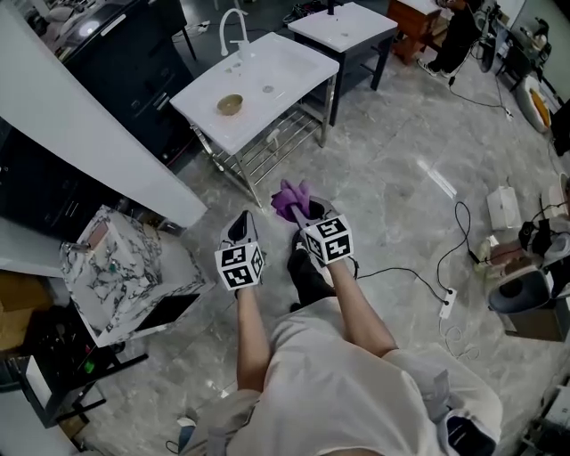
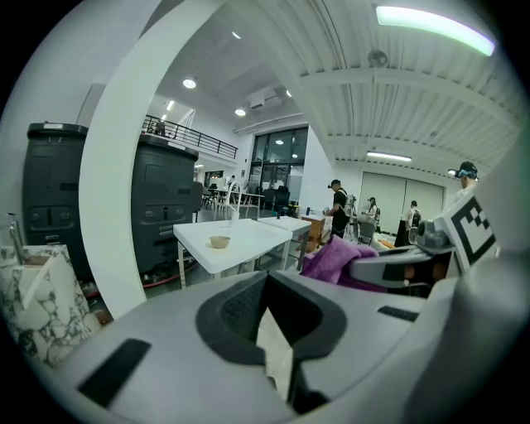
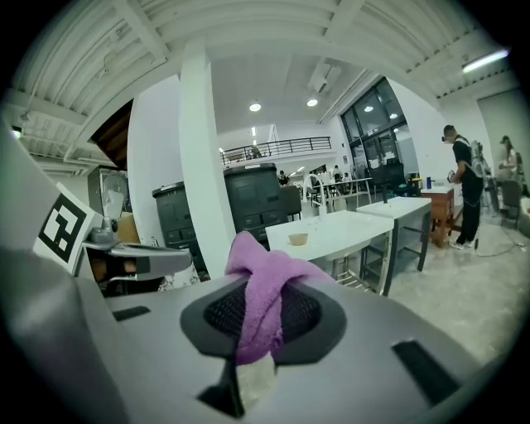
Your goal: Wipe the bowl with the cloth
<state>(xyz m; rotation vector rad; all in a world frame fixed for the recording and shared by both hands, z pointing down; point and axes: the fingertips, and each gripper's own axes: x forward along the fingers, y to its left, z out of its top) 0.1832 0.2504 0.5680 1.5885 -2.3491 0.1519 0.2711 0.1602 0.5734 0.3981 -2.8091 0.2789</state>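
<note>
A small tan bowl (image 1: 230,104) stands on the white sink table (image 1: 285,80) ahead of me, also small in the left gripper view as the bowl (image 2: 219,242) and in the right gripper view as the bowl (image 3: 298,239). My right gripper (image 1: 303,211) is shut on a purple cloth (image 1: 290,199), which bunches up out of its jaws (image 3: 258,281). The left gripper (image 1: 242,225) is shut with nothing in it, held just left of the right one. Both are well short of the table, over the floor. From the left gripper view the cloth (image 2: 335,259) shows at the right.
A tap (image 1: 233,25) rises at the table's far edge. A second white table (image 1: 343,25) stands behind. A marble-patterned box (image 1: 120,272) sits at my left beside a white pillar (image 1: 89,125). Cables and a power strip (image 1: 448,303) lie on the floor at the right. People stand far off.
</note>
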